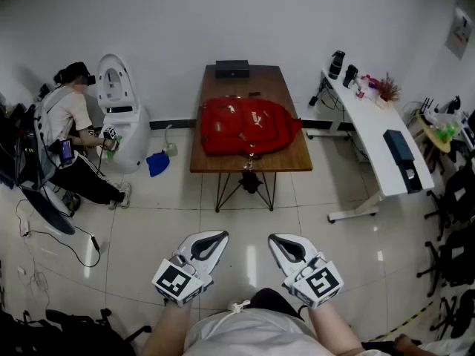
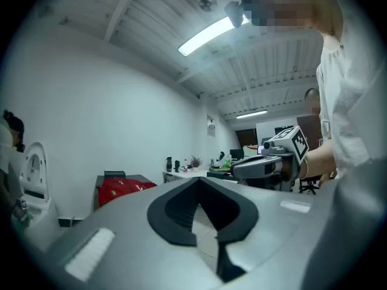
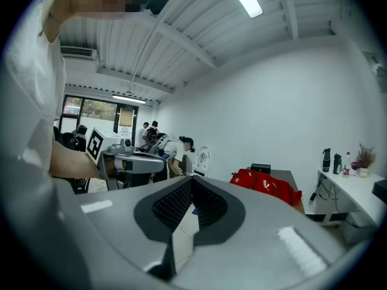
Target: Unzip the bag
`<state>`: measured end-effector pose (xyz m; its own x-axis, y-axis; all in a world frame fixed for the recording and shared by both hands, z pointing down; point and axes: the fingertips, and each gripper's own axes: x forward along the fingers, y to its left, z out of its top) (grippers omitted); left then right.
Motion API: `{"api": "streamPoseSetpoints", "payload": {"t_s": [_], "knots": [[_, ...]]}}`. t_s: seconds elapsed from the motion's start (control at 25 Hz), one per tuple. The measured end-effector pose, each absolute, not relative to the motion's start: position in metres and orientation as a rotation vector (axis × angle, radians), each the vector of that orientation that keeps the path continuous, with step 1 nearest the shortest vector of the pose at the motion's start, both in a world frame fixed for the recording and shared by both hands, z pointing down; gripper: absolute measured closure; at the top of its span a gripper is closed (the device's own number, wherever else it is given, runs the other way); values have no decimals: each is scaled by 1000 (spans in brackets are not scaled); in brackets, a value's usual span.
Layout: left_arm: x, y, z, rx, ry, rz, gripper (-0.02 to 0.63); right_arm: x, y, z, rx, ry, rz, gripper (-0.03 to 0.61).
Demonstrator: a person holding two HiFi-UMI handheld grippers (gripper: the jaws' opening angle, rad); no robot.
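Observation:
A red backpack (image 1: 249, 127) lies flat on a brown wooden table (image 1: 245, 162) across the room. It shows small and far off in the left gripper view (image 2: 121, 189) and in the right gripper view (image 3: 266, 185). I hold both grippers low and close to my body, well short of the table, over the tiled floor. The left gripper (image 1: 220, 236) has its tips together with nothing between them, seen close up in its own view (image 2: 198, 180). The right gripper (image 1: 272, 237) is likewise shut and empty (image 3: 191, 179). The bag's zippers are too far away to make out.
A black box (image 1: 232, 69) sits at the table's far end. A person (image 1: 70, 136) crouches at the left beside a white machine (image 1: 122, 113). A long white desk (image 1: 378, 136) stands at the right, with chairs beyond. A blue object (image 1: 157, 163) and cables lie on the floor.

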<state>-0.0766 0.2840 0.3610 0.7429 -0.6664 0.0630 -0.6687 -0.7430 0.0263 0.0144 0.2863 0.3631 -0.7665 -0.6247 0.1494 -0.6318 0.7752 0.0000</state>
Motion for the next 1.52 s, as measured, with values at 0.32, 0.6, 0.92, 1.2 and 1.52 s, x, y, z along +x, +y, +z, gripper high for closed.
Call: {"api": "streamPoseSetpoints", "payload": {"t_s": [0.32, 0.6, 0.92, 1.2, 1.52], "knots": [[-78, 200, 385, 2833, -1157, 81, 609, 33, 189, 376, 1032, -2820, 24, 571], [-71, 60, 391, 2802, -1220, 86, 609, 40, 39, 385, 967, -2830, 96, 571], [-51, -79, 388, 2787, -1250, 63, 607, 54, -91, 397, 917, -2757, 153, 571], [-70, -121, 442, 2747, -1143, 182, 607, 41, -142, 452, 1017, -2587, 352, 571], [-91, -162, 520, 2658, -976, 324, 609, 15, -147, 559, 964, -2366, 665, 565]]}}
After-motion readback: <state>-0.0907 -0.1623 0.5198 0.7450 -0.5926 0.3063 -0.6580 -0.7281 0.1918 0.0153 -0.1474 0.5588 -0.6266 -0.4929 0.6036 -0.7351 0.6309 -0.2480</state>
